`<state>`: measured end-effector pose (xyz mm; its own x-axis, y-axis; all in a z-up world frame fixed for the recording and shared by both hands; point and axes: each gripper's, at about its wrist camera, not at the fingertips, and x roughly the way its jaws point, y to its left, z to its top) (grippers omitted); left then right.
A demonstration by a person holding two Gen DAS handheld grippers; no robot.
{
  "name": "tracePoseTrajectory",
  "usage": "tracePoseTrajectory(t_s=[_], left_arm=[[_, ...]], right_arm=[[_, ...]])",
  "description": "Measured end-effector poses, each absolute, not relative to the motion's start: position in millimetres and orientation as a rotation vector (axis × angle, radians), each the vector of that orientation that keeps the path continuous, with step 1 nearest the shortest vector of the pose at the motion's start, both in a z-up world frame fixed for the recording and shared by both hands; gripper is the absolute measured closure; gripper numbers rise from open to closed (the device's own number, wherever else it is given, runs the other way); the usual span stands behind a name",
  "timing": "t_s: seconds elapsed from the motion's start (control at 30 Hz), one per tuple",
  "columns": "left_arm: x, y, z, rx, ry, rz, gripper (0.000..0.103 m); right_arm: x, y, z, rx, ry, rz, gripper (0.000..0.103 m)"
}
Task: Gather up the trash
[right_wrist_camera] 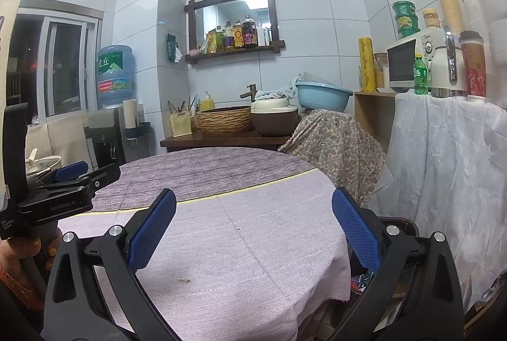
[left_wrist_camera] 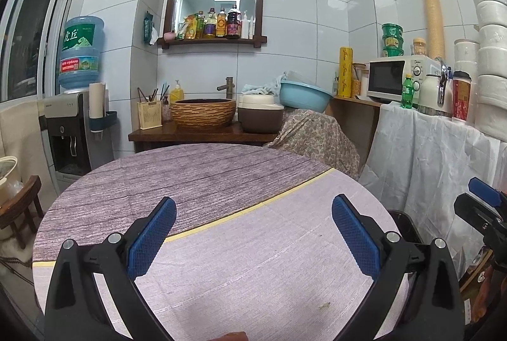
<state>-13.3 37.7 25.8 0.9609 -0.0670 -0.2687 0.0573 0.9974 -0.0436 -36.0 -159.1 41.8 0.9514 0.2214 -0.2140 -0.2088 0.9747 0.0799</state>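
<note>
My left gripper (left_wrist_camera: 253, 233) is open and empty above the round table (left_wrist_camera: 221, 179), which has a purple-grey cloth. My right gripper (right_wrist_camera: 253, 230) is open and empty over the table's right part (right_wrist_camera: 253, 233). A small brown scrap (left_wrist_camera: 324, 306) lies on the cloth near the front; it also shows in the right wrist view (right_wrist_camera: 183, 281). A dark bin (right_wrist_camera: 396, 224) with colourful wrappers (right_wrist_camera: 361, 279) inside stands beside the table's right edge, partly hidden behind my right finger. The right gripper shows at the right edge of the left wrist view (left_wrist_camera: 484, 208); the left gripper shows at the left of the right wrist view (right_wrist_camera: 73, 179).
Behind the table stand a wooden counter (left_wrist_camera: 190, 135) with a woven basin (left_wrist_camera: 204, 113) and a rice cooker (left_wrist_camera: 259, 113). A water dispenser (left_wrist_camera: 69, 125) stands at the left. A cloth-draped shelf (left_wrist_camera: 427, 151) with a microwave (left_wrist_camera: 396, 78) stands at the right. A wooden stool (left_wrist_camera: 19, 208) is at the far left.
</note>
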Motion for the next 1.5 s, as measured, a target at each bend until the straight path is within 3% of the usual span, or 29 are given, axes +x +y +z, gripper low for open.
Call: tracePoseTrajectory(t_s=[1.5], left_arm=[[-9.1, 37.5, 23.9, -0.054, 0.311, -0.077, 0.006]], right_arm=[[-34.8, -163.1, 37.4, 0.064, 0.238, 0.218, 0.006]])
